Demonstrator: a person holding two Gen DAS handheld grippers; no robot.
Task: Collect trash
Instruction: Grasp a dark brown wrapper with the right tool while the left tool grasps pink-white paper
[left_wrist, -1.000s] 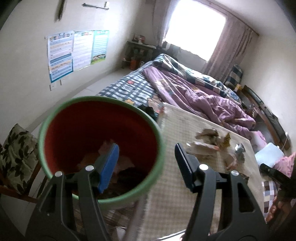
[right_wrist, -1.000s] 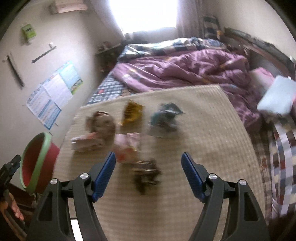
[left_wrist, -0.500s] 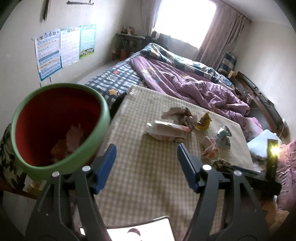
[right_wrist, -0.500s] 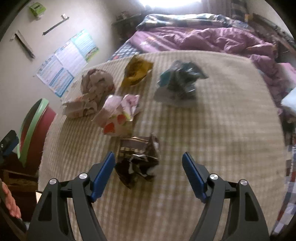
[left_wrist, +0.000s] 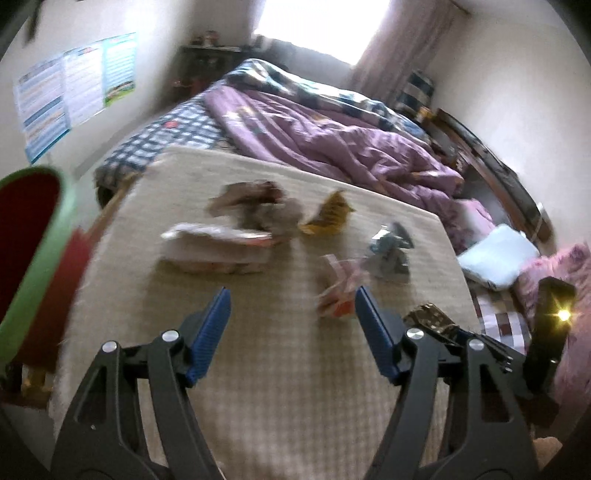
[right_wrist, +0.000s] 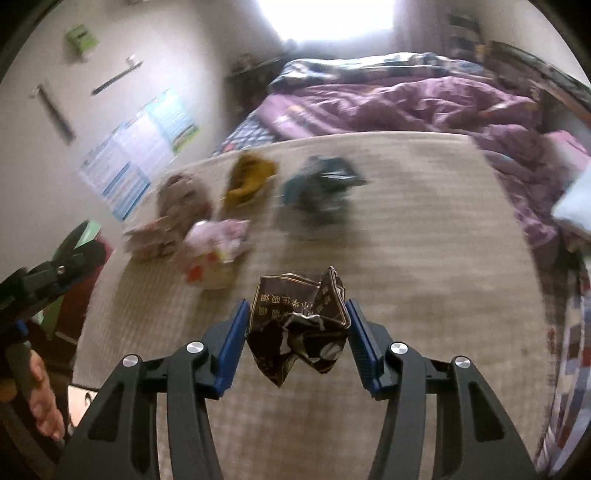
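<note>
My right gripper (right_wrist: 295, 314) is shut on a crumpled dark brown wrapper (right_wrist: 299, 325), held above the beige mat (right_wrist: 424, 258); the wrapper also shows in the left wrist view (left_wrist: 430, 319). My left gripper (left_wrist: 293, 302) is open and empty over the mat (left_wrist: 277, 387). Blurred trash lies on the mat: a pink and white wrapper (left_wrist: 338, 291) (right_wrist: 214, 254), a long white pack (left_wrist: 218, 247), a brown crumple (left_wrist: 255, 206) (right_wrist: 181, 201), a yellow wrapper (left_wrist: 328, 218) (right_wrist: 249, 181), a grey-teal wrapper (left_wrist: 389, 251) (right_wrist: 321, 192). The red bin with green rim (left_wrist: 26, 251) stands at the left.
A purple quilt (left_wrist: 351, 147) lies on the bed behind the mat. A light blue pillow (left_wrist: 498, 258) and pink bedding (left_wrist: 554, 273) lie at the right. Posters (left_wrist: 70, 88) hang on the left wall. A hand (right_wrist: 40, 398) holds the left gripper's handle.
My right gripper came down over the brown wrapper, closed on it and lifted it. My left gripper swung right, away from the bin and over the mat, staying open.
</note>
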